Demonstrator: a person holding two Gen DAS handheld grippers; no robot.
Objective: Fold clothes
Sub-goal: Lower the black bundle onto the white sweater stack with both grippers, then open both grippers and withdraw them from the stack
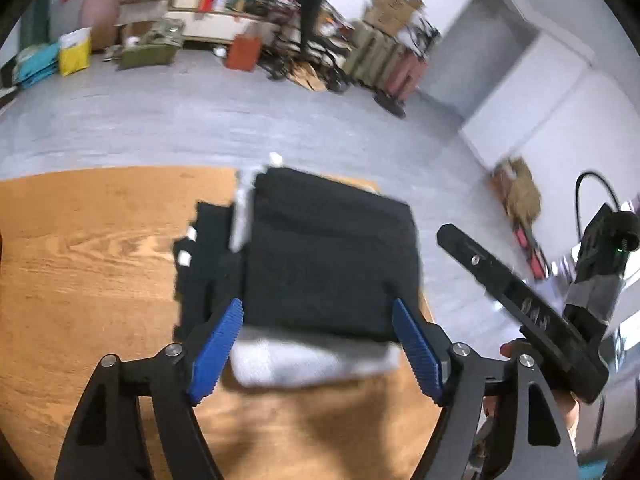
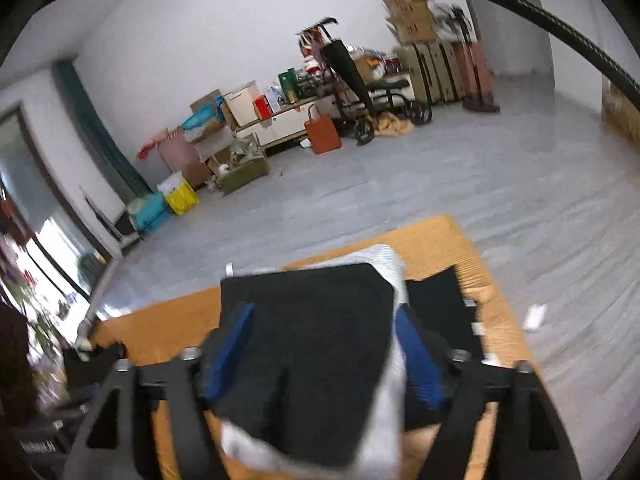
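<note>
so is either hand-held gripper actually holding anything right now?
No. Both stand open around the folded black garment stacked on folded white cloth: left hand-held gripper and right hand-held gripper straddle it, pads not pressing.

Left wrist view sits just behind its blue fingers [image 1: 218,350], angled steeply down, close over the folded black garment [image 1: 328,252] lying between and ahead of them on the wooden table [image 1: 80,248]. Right wrist view likewise, closer, the black garment [image 2: 312,344] filling the gap between its fingers [image 2: 418,356]. Both share the garment, the table [image 2: 440,240] and the far cluttered wall [image 1: 280,20].
</note>
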